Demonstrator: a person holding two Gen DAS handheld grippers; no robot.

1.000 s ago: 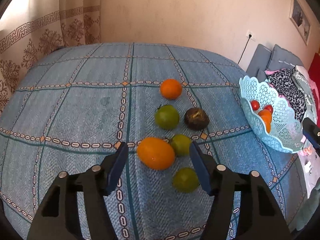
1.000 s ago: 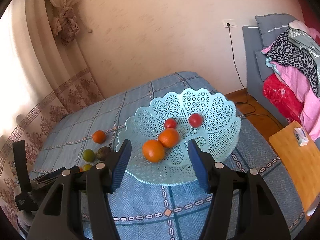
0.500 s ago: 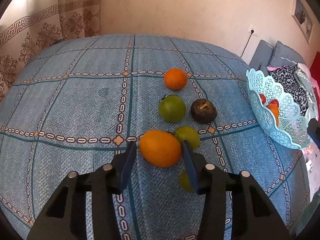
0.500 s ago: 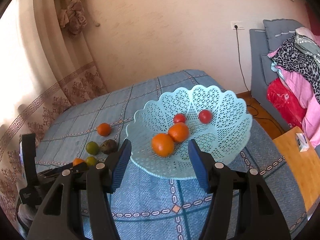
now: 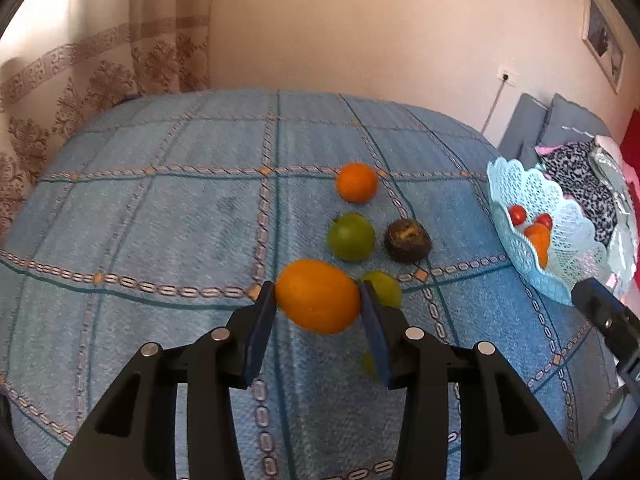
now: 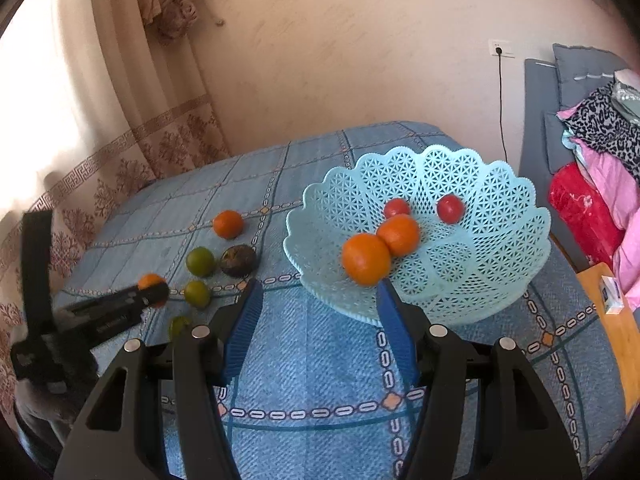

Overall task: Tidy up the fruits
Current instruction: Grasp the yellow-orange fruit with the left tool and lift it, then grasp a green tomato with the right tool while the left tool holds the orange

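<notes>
My left gripper [image 5: 318, 304] has just been closing, and now both blue pads [image 5: 262, 320] press the sides of a large oval orange fruit [image 5: 318, 296], which sits gripped between them over the blue patterned cloth [image 5: 160, 216]. Just past it on the cloth lie a yellow-green fruit [image 5: 384, 286] touching my right-hand pad, a round green fruit [image 5: 351, 237], a dark brown fruit [image 5: 408, 240] beside that, and a small orange [image 5: 357, 182] farthest off; another green one [image 5: 369, 362] peeks out behind the pad. Further right stands the pale blue lattice basket [image 6: 480, 280], holding two oranges [image 6: 366, 258] that touch each other and two small red fruits [image 6: 450, 208]. My right gripper [image 6: 318, 308] hovers before the basket's near rim, half open, with nothing between its pads.
</notes>
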